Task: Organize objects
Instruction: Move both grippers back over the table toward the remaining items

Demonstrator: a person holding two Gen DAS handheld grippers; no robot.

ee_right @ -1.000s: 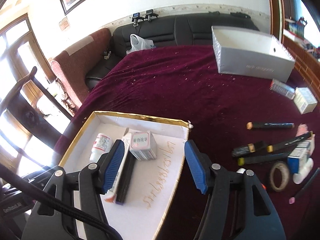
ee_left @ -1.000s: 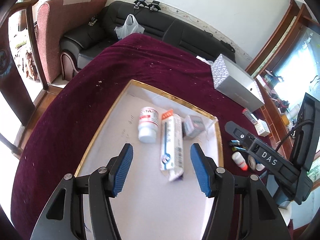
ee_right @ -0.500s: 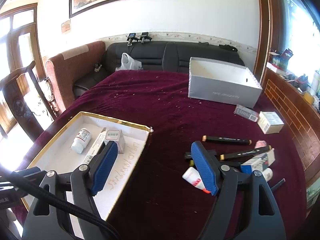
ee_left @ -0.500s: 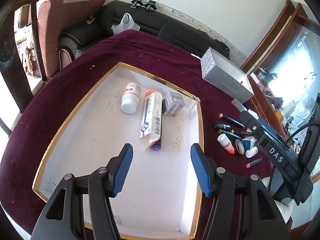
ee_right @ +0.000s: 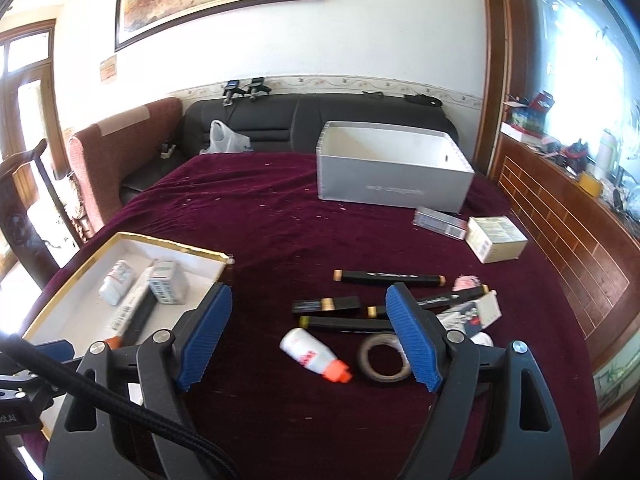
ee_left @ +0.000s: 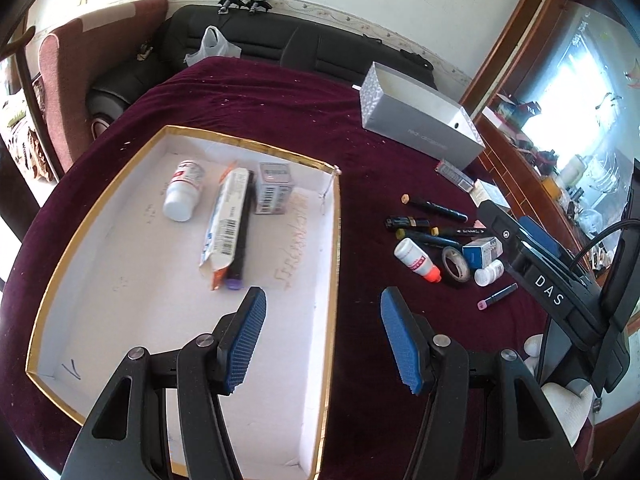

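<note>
Gold-rimmed white tray (ee_left: pixel 336 240): lies on the desk (ee_left: pixel 280 120) under maroon cloth, ahead and left of the left gripper (ee_left: pixel 322 340). Contents, at its far end: white pill bottle (ee_left: pixel 184 192) on its side; long white carton (ee_left: pixel 226 220) beside a dark marker (ee_left: pixel 242 240); small grey box (ee_left: pixel 273 188).

Loose group on the cloth, right of the tray: white bottle with orange cap (ee_right: pixel 314 356), lying just ahead of the right gripper (ee_right: pixel 310 338); tape roll (ee_right: pixel 384 358) beside it; several black markers (ee_right: pixel 390 277) beyond; small blue-and-white box (ee_left: pixel 482 252).

Silver open box (ee_right: pixel 392 184): far side of the desk.

Left gripper: spread wide, holding nothing, its left finger over the tray's right edge.

Right gripper: spread wide, holding nothing, above the cloth.
</note>
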